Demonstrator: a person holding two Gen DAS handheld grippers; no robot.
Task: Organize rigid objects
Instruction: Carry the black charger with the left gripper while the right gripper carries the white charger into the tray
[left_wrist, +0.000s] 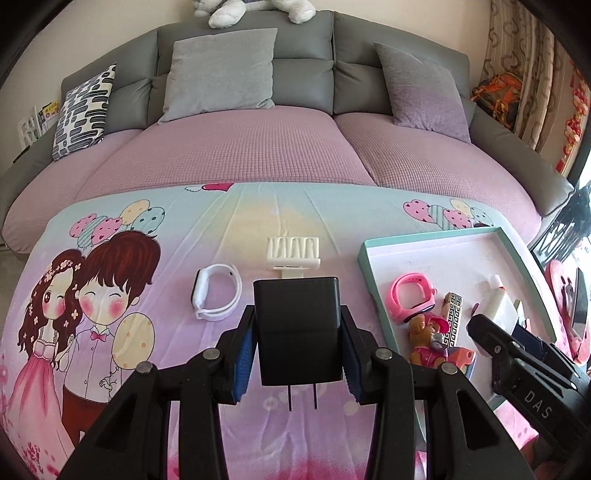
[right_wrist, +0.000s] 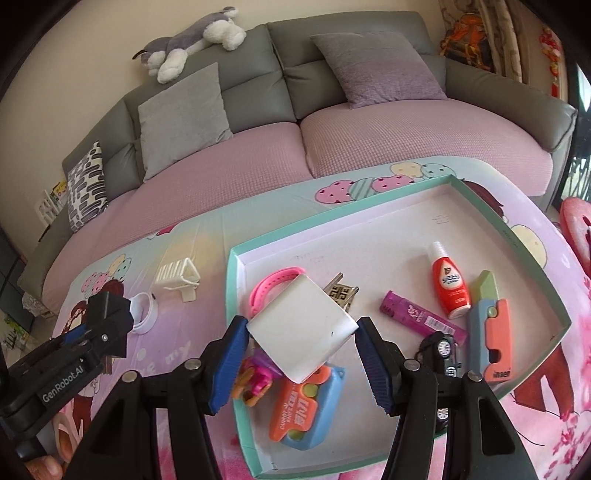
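A: What's the setting?

B: A grey sofa (left_wrist: 303, 70) with a pink seat cover, and before it a table under a cartoon-print cloth (left_wrist: 122, 266). A teal-rimmed tray (right_wrist: 517, 236) lies toward the table's right edge.

A: How is the left gripper (left_wrist: 298, 336) posed?

B: It tilts down over the cloth near the table's front edge, its jaws narrowed onto the sides of a black charger (left_wrist: 298, 325), prongs pointing back at the camera. Beyond it, on the cloth, lie a white watch (left_wrist: 216, 295) and a cream rack (left_wrist: 293, 253).

A: And the right gripper (right_wrist: 301, 350)?

B: It slants down above the tray's near-left corner, its jaws about half apart and clamped on a white charger (right_wrist: 301, 328), turned corner-on between the blue pads. Under it lie a pink watch (right_wrist: 273, 282), a purple lighter (right_wrist: 421, 317), a red bottle (right_wrist: 448, 284) and a toy car (right_wrist: 443, 350).
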